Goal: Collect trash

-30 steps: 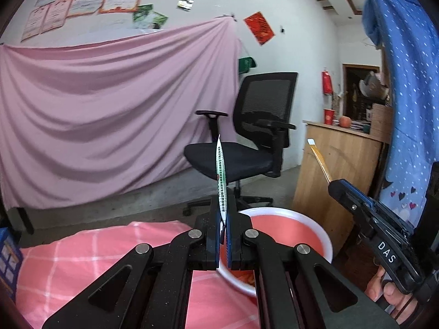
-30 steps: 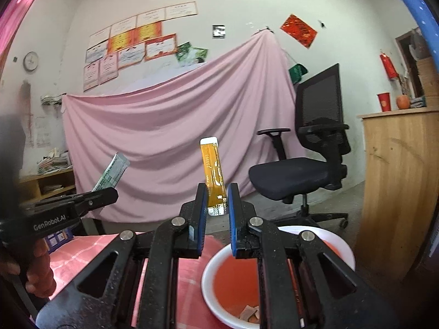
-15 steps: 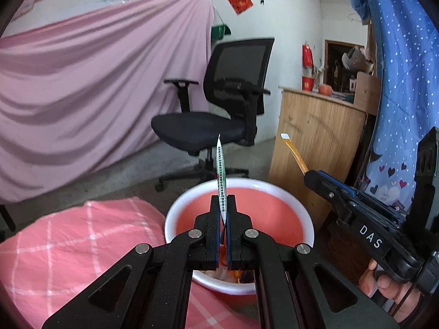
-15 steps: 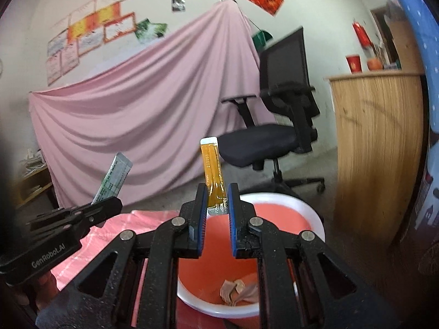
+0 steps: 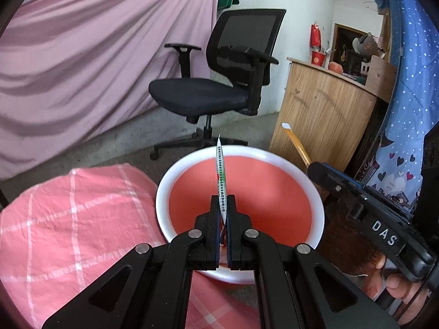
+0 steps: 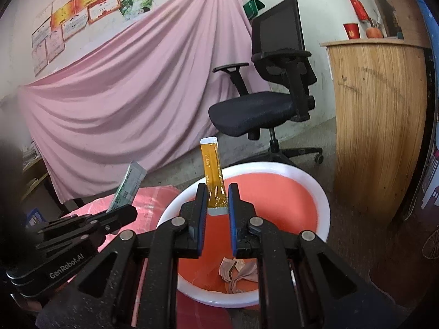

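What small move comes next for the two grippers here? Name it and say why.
Probably open both over the bin. The left gripper pinches a green-and-white sachet and the right gripper an orange sachet, each held above the red bin's open mouth, where crumpled trash already lies. Released now, both sachets should drop inside.

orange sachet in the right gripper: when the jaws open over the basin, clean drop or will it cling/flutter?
The orange sachet stands upright, unsupported above the right gripper, so it is probably fairly stiff. It looks thin and flat, likely light; it may flutter. The basin lies below, so it should probably land inside.
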